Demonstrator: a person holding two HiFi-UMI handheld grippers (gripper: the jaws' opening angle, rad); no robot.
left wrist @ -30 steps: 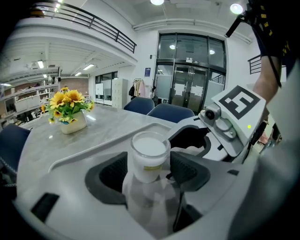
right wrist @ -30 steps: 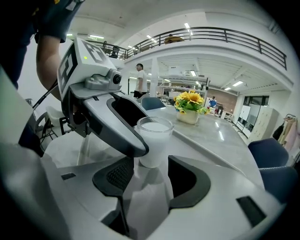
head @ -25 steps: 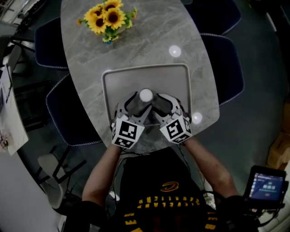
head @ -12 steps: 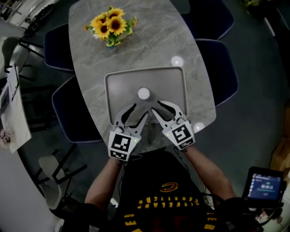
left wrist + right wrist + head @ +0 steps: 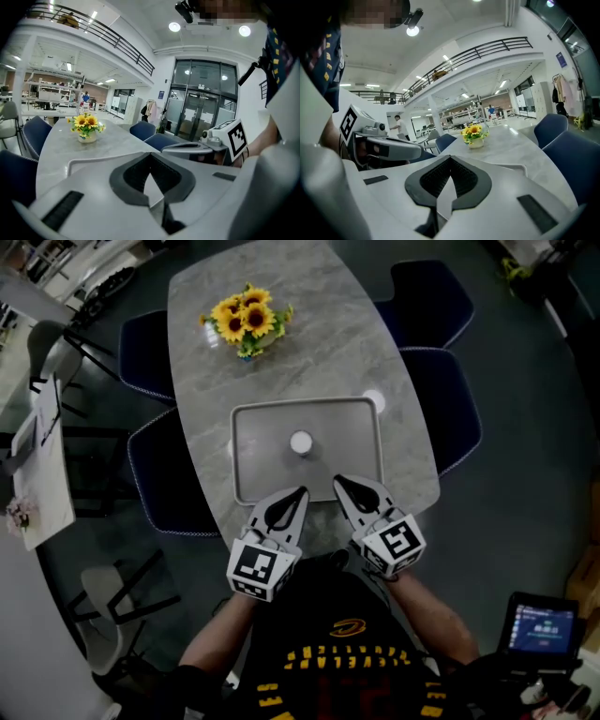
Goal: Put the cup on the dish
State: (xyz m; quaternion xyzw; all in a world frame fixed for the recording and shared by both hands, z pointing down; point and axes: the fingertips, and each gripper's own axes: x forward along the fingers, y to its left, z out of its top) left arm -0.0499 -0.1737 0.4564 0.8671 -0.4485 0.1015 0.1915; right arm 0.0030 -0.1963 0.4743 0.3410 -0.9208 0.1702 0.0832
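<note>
head view: white cup (image 5: pixel 301 442) sits in grey tray (image 5: pixel 349 441)

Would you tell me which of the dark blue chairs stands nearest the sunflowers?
The far chair on the left side of the table, right beside the sunflowers; the other dark blue ones stand farther from them.

1. This is a large open office or lab hall, with a high white ceiling, round ceiling lights (image 5: pixel 174 26) and a mezzanine railing (image 5: pixel 487 49) along an upper level.
2. Tall glass doors (image 5: pixel 201 110) close one end, and clothes hang on a coat rack (image 5: pixel 565 91).
3. Workbenches (image 5: pixel 461 112) and a standing person (image 5: pixel 398 124) show far back.
4. An oval stone-look table (image 5: pixel 309 352) stands among dark blue chairs (image 5: pixel 431 296), with a pot of sunflowers (image 5: pixel 248 320) on it.
</note>
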